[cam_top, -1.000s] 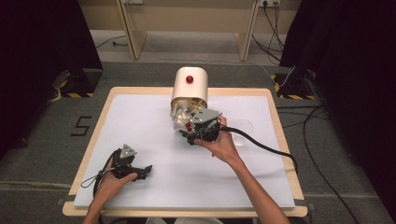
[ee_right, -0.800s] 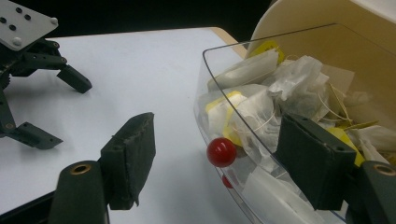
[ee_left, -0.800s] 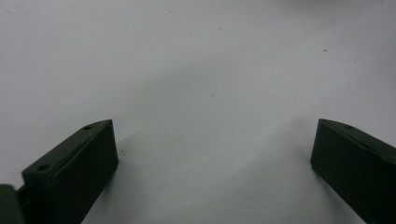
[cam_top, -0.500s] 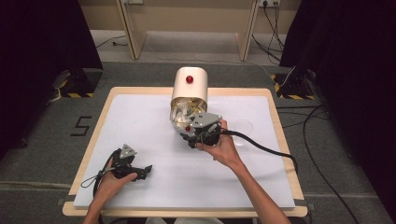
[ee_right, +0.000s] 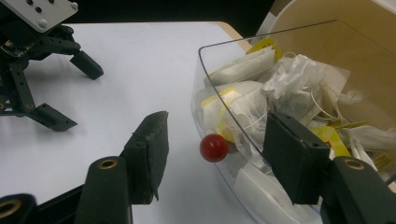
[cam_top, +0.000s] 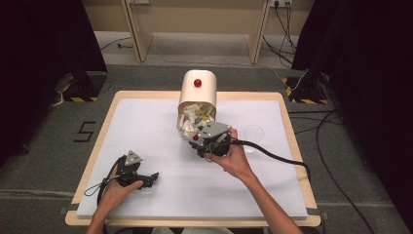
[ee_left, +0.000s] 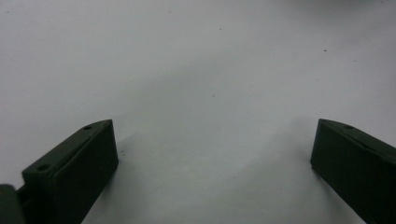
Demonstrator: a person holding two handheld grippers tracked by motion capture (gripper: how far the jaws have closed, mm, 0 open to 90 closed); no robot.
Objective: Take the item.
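While the right gripper point(ee_right: 212, 140) stands at the mouth of the tea-bag dispenser point(cam_top: 197, 90), its jaws have just been closing and now flank the red knob point(ee_right: 214, 148) on the clear door point(ee_right: 243, 196) without pressing on it. The dispenser sits at the far middle of the table point(cam_top: 146, 122); its door is swung out toward the person, and the tea bags point(ee_right: 261, 88) are heaped behind it.

Handling, as judged: the knob is small, round, hard and glossy, so it is likely to slip unless the pads meet it square across its middle. The door looks like thin, stiff plastic; it should be light, yet it may flex or crack if levered sideways. The proper hold is the knob alone, never the door's edge. The tea bags are soft, light and easily torn, with strings and yellow tags that could snag.

The left gripper point(cam_top: 134, 173) rests on the near left of the table, well apart, its jaws spread wide over bare white surface and holding nothing.
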